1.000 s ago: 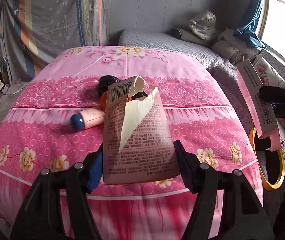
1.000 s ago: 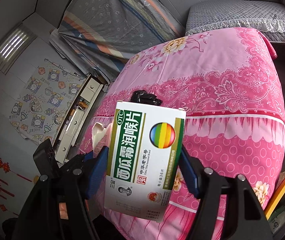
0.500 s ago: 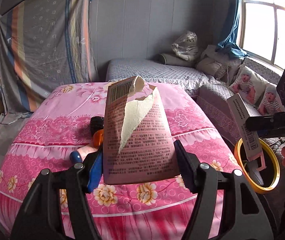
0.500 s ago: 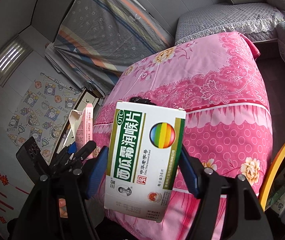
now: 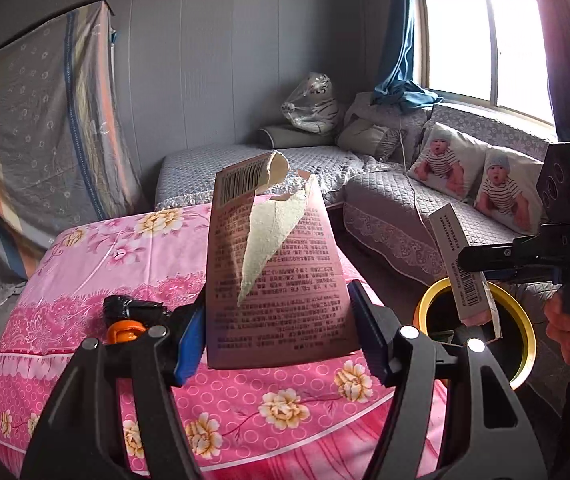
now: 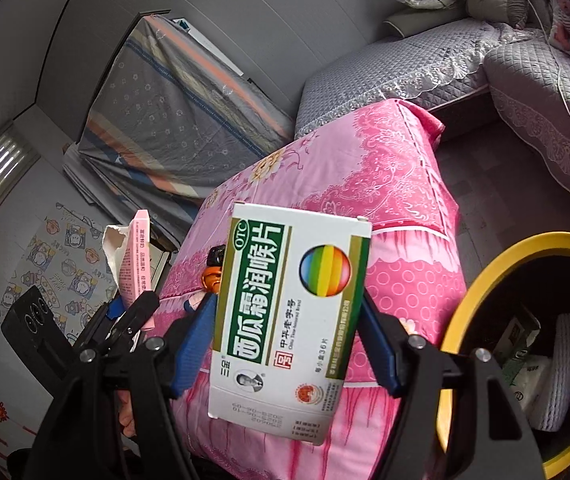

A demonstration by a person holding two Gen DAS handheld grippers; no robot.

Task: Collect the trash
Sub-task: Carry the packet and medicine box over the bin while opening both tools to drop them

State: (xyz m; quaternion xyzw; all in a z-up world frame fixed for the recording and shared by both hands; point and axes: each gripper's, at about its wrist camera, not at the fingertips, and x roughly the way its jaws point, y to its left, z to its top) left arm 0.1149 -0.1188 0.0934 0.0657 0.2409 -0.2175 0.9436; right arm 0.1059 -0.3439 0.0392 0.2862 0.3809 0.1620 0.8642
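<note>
A: What is gripped by the left gripper point(image 5: 277, 336)?

B: A torn pink carton point(image 5: 273, 276) is clamped upright between its blue pads, jaws about half apart, above the pink floral bedspread point(image 5: 245, 400). Only a barcode and fine print are made out.

A: And the right gripper point(image 6: 285, 344)?

B: A white and green medicine box point(image 6: 285, 320) is pinched between its pads. "OTC" and a rainbow disc are shown. The yellow-rimmed bin point(image 6: 485, 280) is seen just to its right, with packets inside.
</note>
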